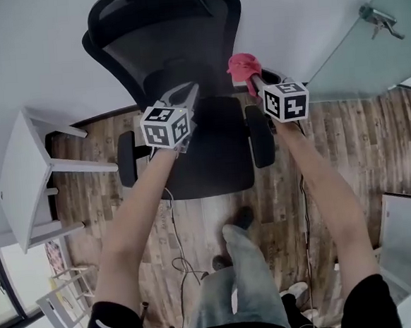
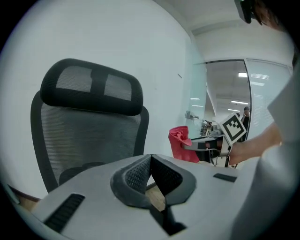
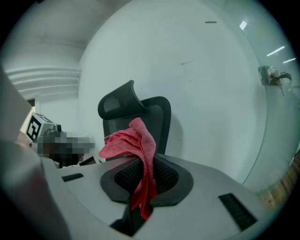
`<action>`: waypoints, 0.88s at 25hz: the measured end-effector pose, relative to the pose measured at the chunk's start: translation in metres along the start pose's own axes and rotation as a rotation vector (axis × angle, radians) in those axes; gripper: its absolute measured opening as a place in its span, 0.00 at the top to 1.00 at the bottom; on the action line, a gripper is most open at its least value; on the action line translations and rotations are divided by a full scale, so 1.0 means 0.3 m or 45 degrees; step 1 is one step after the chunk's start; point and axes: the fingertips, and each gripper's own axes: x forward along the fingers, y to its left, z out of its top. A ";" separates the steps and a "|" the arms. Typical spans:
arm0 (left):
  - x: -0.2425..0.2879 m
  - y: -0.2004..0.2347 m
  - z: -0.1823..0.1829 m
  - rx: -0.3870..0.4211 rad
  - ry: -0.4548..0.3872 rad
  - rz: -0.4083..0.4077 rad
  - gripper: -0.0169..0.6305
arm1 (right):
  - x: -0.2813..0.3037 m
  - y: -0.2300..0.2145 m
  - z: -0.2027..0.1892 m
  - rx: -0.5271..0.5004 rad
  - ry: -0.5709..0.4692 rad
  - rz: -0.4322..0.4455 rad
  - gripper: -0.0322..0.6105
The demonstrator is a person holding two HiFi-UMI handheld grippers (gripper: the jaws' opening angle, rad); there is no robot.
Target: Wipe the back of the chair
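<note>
Black mesh-backed chair (image 1: 161, 53), upright, headrest on top; crumpled red cloth (image 3: 136, 140) pinched in right gripper (image 3: 143, 176)

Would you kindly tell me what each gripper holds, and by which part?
The right gripper is shut on the cloth, pinched mid-length: one end bunches above the jaws, the other hangs below. The left gripper is shut, empty.
</note>
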 end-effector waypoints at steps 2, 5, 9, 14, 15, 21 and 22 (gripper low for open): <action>-0.074 -0.062 0.014 -0.018 -0.012 -0.002 0.94 | -0.097 0.065 0.013 -0.052 0.007 0.034 0.85; -0.233 -0.156 0.037 -0.079 -0.036 0.039 0.94 | -0.278 0.163 0.020 -0.117 0.028 0.059 0.85; -0.490 -0.293 0.074 -0.073 -0.053 0.096 0.94 | -0.515 0.321 0.025 -0.125 0.035 0.092 0.85; -0.817 -0.486 0.188 -0.011 -0.137 0.106 0.94 | -0.791 0.503 0.044 -0.136 0.014 0.114 0.85; -0.891 -0.518 0.202 0.002 -0.154 0.113 0.94 | -0.843 0.543 0.045 -0.136 0.013 0.114 0.85; -1.245 -0.678 0.206 0.032 -0.178 0.126 0.94 | -1.150 0.726 0.079 -0.113 -0.009 0.078 0.85; -1.288 -0.699 0.199 0.043 -0.177 0.123 0.94 | -1.192 0.753 0.086 -0.113 -0.017 0.072 0.85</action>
